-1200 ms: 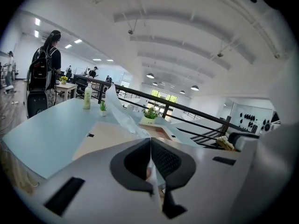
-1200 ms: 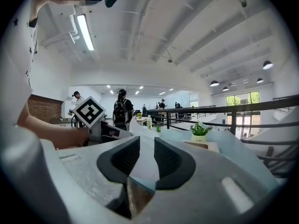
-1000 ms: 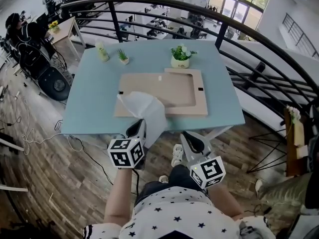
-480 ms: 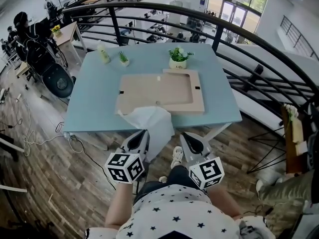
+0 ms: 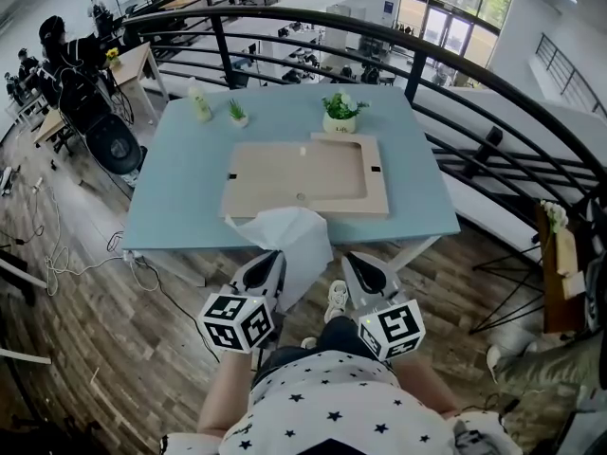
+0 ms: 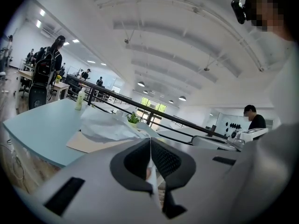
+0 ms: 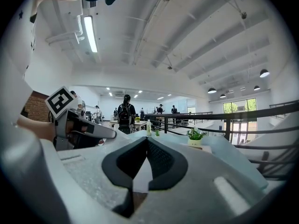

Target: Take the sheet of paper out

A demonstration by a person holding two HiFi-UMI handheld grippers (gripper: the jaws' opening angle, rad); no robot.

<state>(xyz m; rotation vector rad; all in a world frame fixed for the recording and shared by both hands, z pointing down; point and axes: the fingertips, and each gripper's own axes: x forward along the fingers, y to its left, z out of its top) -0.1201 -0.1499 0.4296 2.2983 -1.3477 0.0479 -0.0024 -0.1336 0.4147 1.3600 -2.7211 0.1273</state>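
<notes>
Moved: a second ago the sheet of paper (image 5: 289, 240) lay partly on the board (image 5: 285, 173) of the picture frame (image 5: 377, 195). Now it is off the board and hangs over the near edge of the table (image 5: 180, 192).
Left gripper (image 5: 270, 262): it is clenched on the near end of the paper, and it has come back a little toward the person.
Right gripper (image 5: 358, 263): its tips are pressed together and grasp nothing. It is just beside the paper, on its right.
Only in head view: the whole layout. The frame and board lie flat at the middle of the table. Behind them stand a plant pot (image 5: 340, 114), a small plant (image 5: 236, 112) and a bottle (image 5: 199, 100).
Only in left gripper view: the thin white edge of the paper runs between the two dark pads, and the crumpled rest of it rises over the table edge.
Only in right gripper view: the left gripper from the side, with its marker cube.
Hard to tell: in head view the grip on the paper is too small to see. In right gripper view a pale patch shows below the closed tips, and I cannot say what it is. The frame is mostly hidden behind the paper in left gripper view.
</notes>
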